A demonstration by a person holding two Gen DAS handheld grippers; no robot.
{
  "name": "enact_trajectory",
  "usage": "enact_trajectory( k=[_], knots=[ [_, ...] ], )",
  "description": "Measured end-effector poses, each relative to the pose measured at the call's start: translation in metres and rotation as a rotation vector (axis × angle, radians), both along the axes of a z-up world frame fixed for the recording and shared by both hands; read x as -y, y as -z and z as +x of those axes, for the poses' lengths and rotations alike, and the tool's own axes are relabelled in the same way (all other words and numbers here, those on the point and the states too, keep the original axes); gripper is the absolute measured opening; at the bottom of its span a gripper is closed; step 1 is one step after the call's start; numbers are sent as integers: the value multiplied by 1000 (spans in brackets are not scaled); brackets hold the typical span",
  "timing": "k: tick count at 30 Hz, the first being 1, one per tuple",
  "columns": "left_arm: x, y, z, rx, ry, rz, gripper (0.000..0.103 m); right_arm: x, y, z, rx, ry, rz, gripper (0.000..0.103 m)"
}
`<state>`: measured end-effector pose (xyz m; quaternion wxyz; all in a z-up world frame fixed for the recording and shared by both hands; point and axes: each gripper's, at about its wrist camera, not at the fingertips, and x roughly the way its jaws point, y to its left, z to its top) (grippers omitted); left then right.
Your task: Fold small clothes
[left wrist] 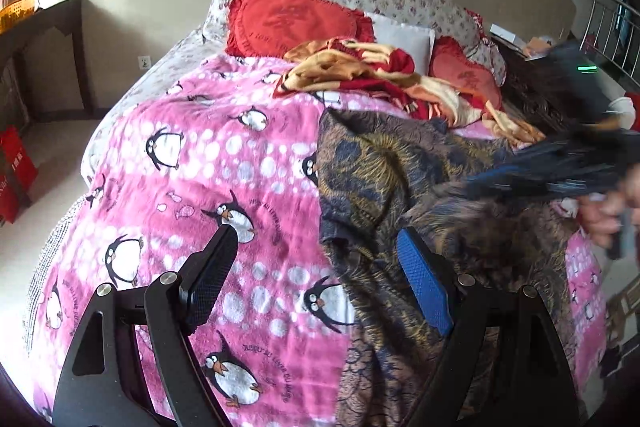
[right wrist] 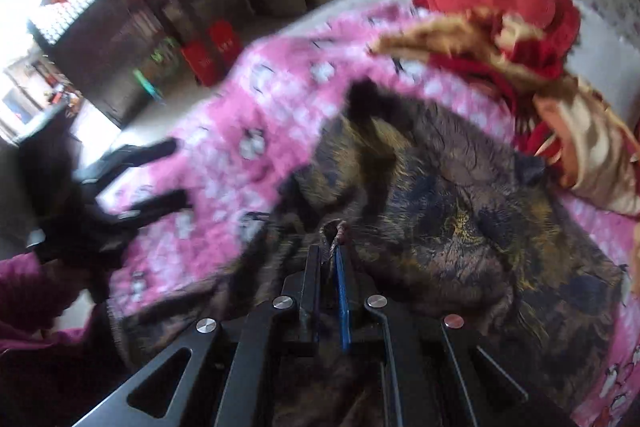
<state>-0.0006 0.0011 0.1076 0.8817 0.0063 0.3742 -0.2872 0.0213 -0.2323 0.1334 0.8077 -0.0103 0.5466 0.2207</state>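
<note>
A dark blue and gold patterned garment [left wrist: 400, 179] lies spread on a pink penguin blanket [left wrist: 200, 187] on the bed. My left gripper [left wrist: 316, 239] is open and empty, hovering over the garment's left edge. My right gripper [right wrist: 330, 251] is shut on a pinched fold of the garment [right wrist: 460, 219] near its edge. The right gripper shows as a dark blur in the left wrist view [left wrist: 560, 175]. The left gripper shows blurred at the left of the right wrist view [right wrist: 168, 175].
Red heart cushions [left wrist: 292, 19], a white pillow [left wrist: 404, 39] and a crumpled red and tan blanket [left wrist: 380, 75] lie at the head of the bed. A dark wooden table [left wrist: 48, 39] stands left. A metal rail [left wrist: 612, 27] stands at the far right.
</note>
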Motion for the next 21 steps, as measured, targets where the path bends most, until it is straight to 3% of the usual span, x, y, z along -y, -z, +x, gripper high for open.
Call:
enact_trajectory(
  k=[3, 7, 10, 14, 15, 16, 17, 21],
  knots=[
    [7, 6, 6, 1, 22, 9, 82, 18, 35, 37, -9, 92, -38, 6],
    [30, 10, 14, -11, 63, 17, 82, 44, 44, 59, 80, 244, -110, 6],
    [55, 13, 15, -23, 113, 18, 82, 64, 33, 50, 114, 352, -21, 6],
    [92, 28, 14, -54, 190, 76, 82, 91, 1, -1, 202, 385, 99, 11],
    [99, 31, 14, -55, 202, 83, 82, 99, -6, -22, 220, 391, 125, 22],
    [107, 36, 14, -54, 210, 93, 82, 104, -11, -39, 231, 400, 138, 39],
    [115, 40, 16, -55, 210, 108, 82, 108, -17, -60, 245, 414, 149, 46],
    [142, 56, 22, -69, 223, 171, 82, 127, -20, -136, 265, 481, 168, 49]
  ],
)
